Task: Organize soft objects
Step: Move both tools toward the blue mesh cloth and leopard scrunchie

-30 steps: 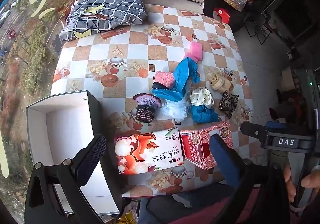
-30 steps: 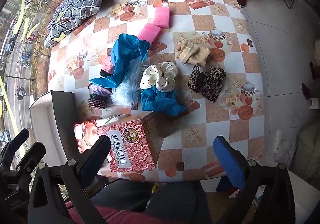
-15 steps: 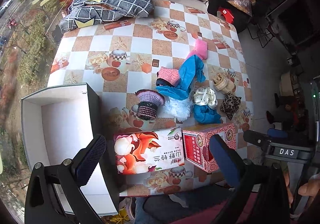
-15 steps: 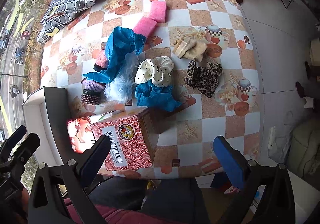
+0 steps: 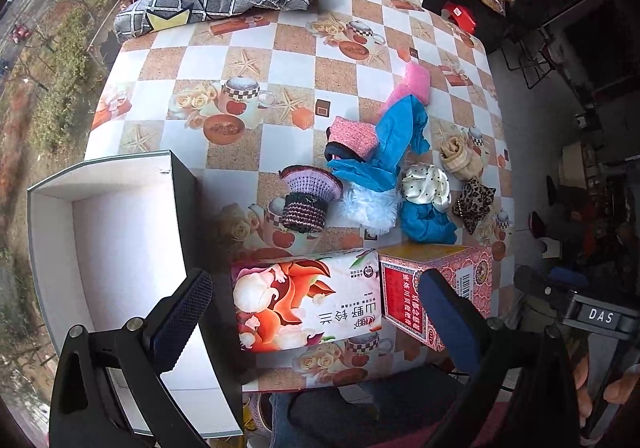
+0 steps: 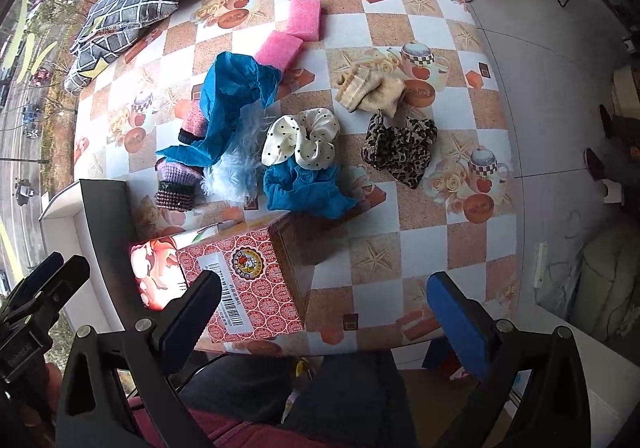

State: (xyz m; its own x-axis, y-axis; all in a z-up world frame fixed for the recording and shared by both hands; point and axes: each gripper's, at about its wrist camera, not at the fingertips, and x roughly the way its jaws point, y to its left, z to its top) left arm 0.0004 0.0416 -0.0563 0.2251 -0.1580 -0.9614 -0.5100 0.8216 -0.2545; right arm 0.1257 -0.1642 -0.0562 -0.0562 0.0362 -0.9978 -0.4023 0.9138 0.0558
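White box interior (image 5: 120, 248) shows fully only in left view; right view shows table's near edge (image 6: 360, 348). Left gripper (image 5: 320, 312) and right gripper (image 6: 332, 312) both spread, holding nothing.

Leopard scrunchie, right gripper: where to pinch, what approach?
Pinch the bunched upper ruffle of the leopard scrunchie from above with the right gripper. It lies flat, apart from the cream knit, so a top-down approach is probably clear.

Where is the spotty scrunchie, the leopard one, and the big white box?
spotty scrunchie (image 6: 304, 140), right wrist view, on its cream dotted folds.
leopard scrunchie (image 6: 400, 150), right wrist view, on the middle of its bunched fabric.
white box (image 5: 120, 260), left wrist view, on its bare inside floor.
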